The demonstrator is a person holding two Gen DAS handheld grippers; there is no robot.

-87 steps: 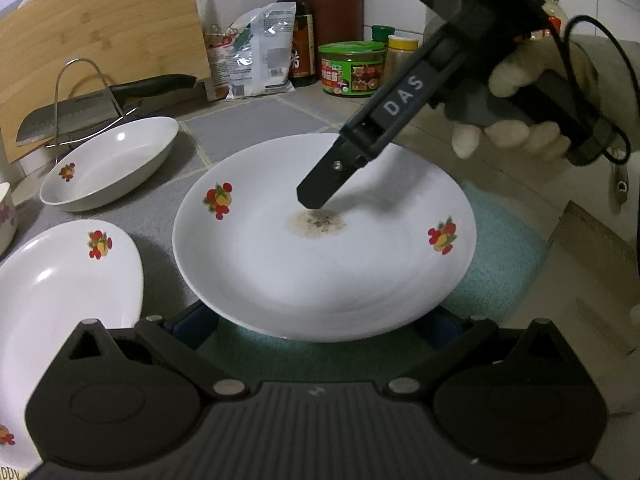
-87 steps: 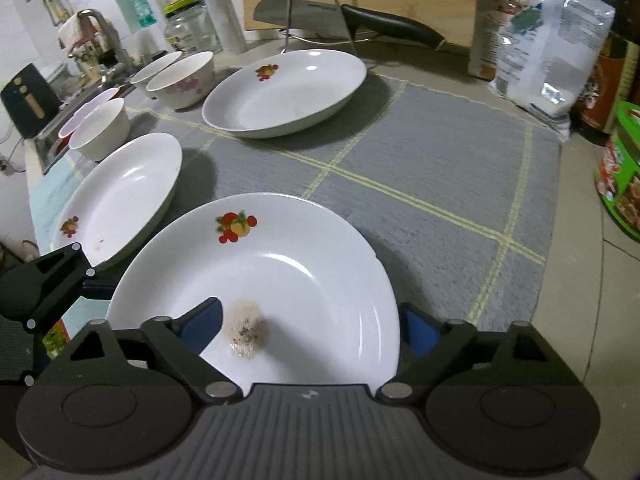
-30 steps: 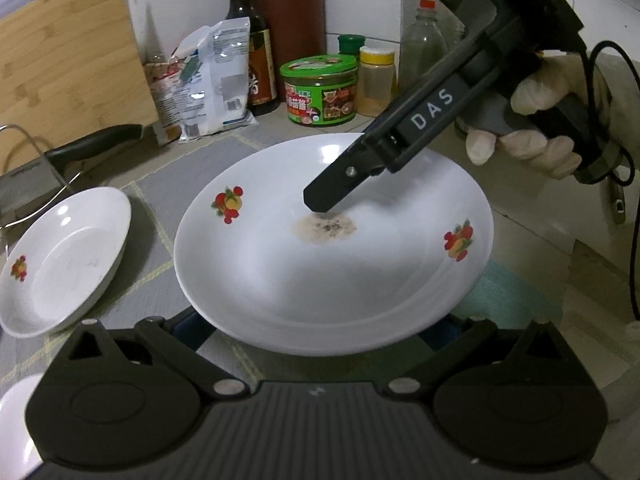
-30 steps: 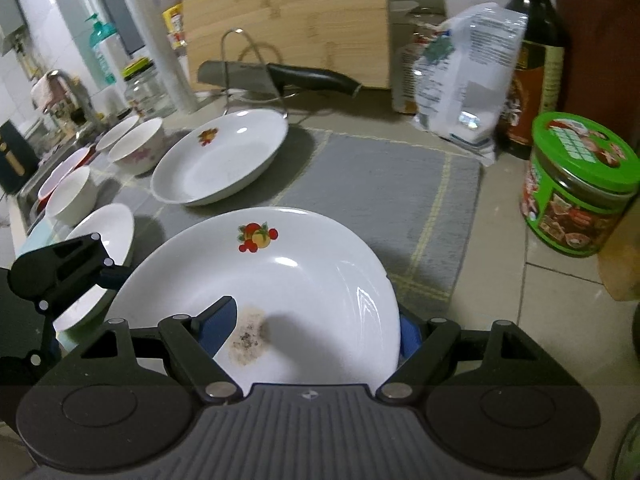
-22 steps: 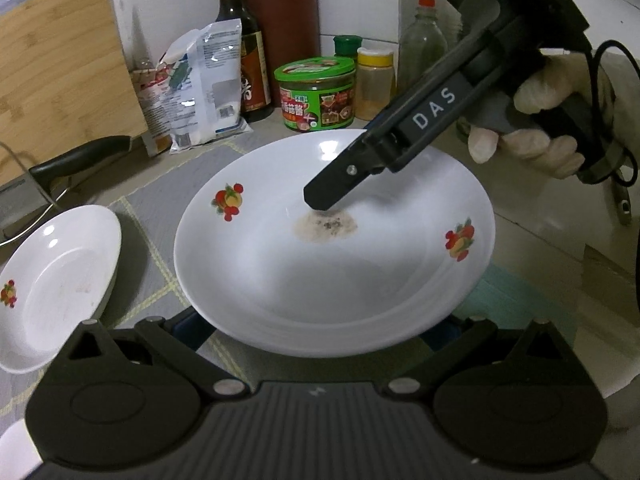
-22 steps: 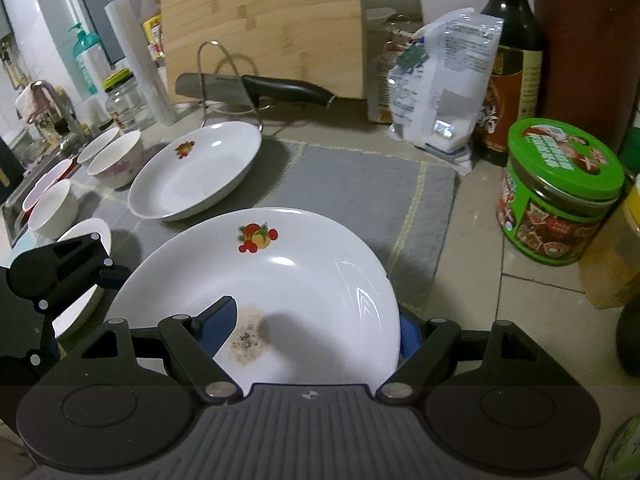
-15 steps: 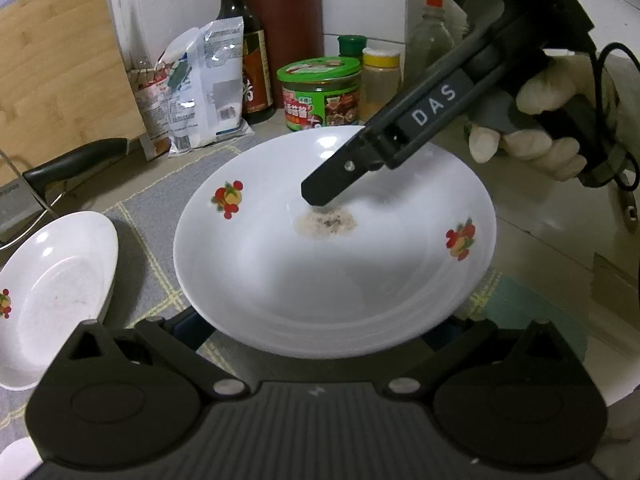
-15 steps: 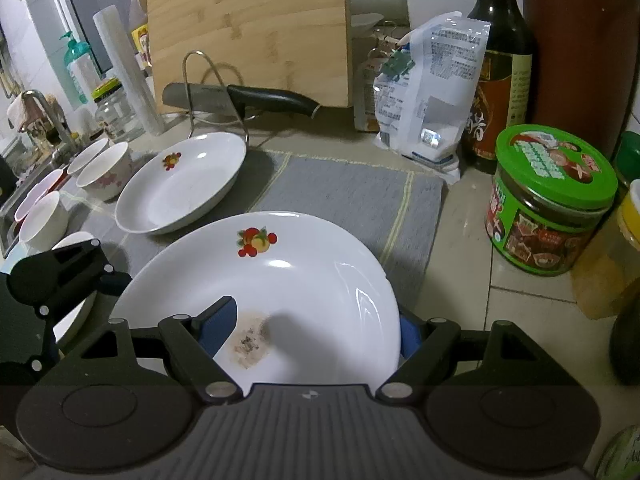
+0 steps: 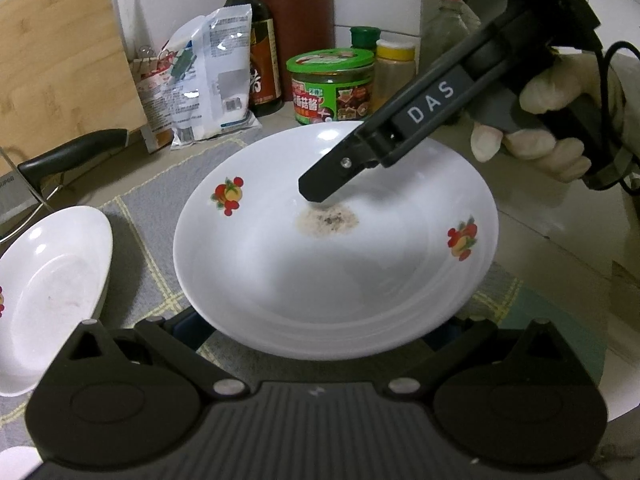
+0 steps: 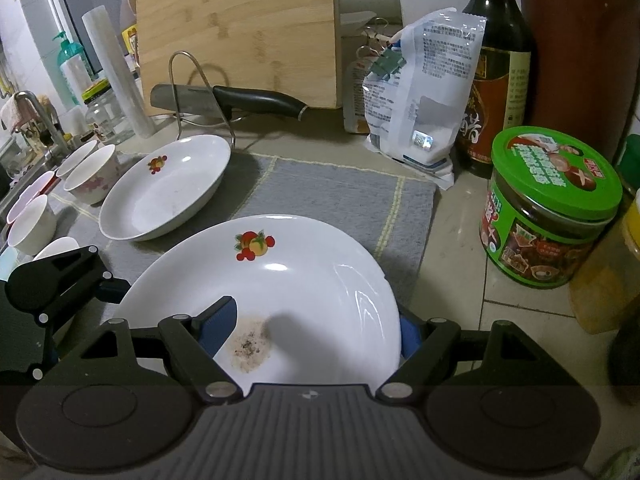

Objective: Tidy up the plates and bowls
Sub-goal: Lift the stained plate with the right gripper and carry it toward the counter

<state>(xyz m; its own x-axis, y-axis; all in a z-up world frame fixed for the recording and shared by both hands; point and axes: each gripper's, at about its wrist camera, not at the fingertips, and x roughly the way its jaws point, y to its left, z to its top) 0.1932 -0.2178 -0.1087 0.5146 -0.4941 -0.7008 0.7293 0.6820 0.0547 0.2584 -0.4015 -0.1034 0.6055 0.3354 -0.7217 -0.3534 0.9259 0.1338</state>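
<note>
A white plate (image 9: 320, 280) with fruit decals and a brown stain in its middle is held up over the grey mat (image 10: 344, 196). My right gripper (image 10: 312, 334) is shut on it. One blue pad (image 10: 218, 326) lies on the inside by the stain and the other pad (image 10: 408, 340) sits behind the rim. In the left wrist view the upper finger (image 9: 360, 160) reaches in from a gloved hand (image 9: 532, 128). My left gripper (image 9: 316, 344) is open, its fingers spread wide under the plate's near rim with the tips hidden. Its black body (image 10: 52, 280) shows at the plate's left.
A second decal plate (image 10: 164, 192) lies on the mat to the left, with several small bowls (image 10: 92, 176) beyond it. A green-lidded jar (image 10: 548, 208), a dark sauce bottle (image 10: 500, 60) and a white bag (image 10: 416, 100) stand close on the right. A knife (image 10: 240, 100) rests before the cutting board (image 10: 240, 28).
Both grippers and the plate have travelled together to the right along the counter. The jar and bottles have come nearer. The other plates and bowls have slid off to the left.
</note>
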